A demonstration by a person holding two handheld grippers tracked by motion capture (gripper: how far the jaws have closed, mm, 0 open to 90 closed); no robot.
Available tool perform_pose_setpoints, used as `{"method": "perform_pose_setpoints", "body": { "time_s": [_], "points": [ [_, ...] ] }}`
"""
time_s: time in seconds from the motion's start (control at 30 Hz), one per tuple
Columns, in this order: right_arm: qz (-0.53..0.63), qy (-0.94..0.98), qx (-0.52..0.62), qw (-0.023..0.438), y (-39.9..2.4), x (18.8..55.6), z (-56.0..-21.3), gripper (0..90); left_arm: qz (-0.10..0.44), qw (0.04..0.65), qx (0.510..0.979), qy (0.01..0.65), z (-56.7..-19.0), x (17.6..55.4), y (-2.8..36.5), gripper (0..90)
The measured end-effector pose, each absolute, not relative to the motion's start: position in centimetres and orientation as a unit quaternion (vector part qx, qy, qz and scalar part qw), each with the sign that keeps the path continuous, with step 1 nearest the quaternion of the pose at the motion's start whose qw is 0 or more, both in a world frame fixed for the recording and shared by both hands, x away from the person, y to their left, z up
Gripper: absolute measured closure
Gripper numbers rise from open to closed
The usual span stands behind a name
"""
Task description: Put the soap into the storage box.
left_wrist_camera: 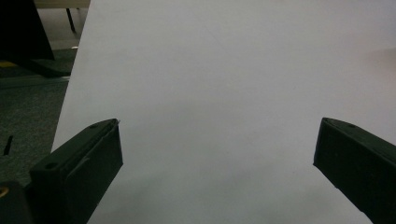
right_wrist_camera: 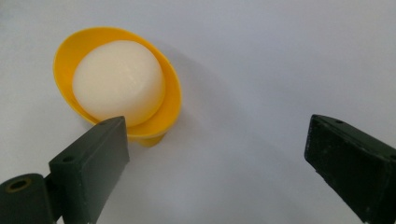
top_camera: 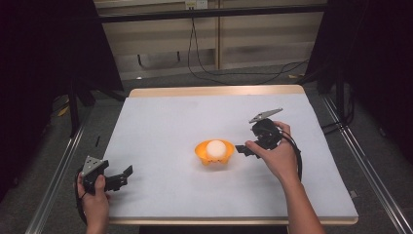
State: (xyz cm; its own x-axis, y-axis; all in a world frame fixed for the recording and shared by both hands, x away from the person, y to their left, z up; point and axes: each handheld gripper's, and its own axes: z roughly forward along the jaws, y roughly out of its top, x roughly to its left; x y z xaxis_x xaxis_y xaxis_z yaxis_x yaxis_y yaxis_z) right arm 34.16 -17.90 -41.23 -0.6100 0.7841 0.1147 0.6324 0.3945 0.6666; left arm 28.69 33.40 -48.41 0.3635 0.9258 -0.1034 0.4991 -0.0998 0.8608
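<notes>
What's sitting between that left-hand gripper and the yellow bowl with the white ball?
Nothing: in the high view, bare white table cover separates the left gripper from the yellow plastic bowl.

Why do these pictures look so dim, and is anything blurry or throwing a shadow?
High view: light falls on the white table cover, the surroundings stay dark. Right gripper view: the yellow plastic bowl holding a white ball is sharp and casts a soft shadow, the near jaws slightly soft. Left gripper view: dim, plain cover, jaws apart.
</notes>
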Motion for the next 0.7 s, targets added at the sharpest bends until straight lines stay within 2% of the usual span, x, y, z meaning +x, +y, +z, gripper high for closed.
{"method": "perform_pose_setpoints", "body": {
  "time_s": [0.7],
  "points": [
    [0.349, 0.801, 0.47, 0.123, -24.1, 31.8, -43.2, 2.5, 0.246, 0.437, 0.701, 0.507, -48.4, 28.7, 33.4, 1.1]
  ]
}}
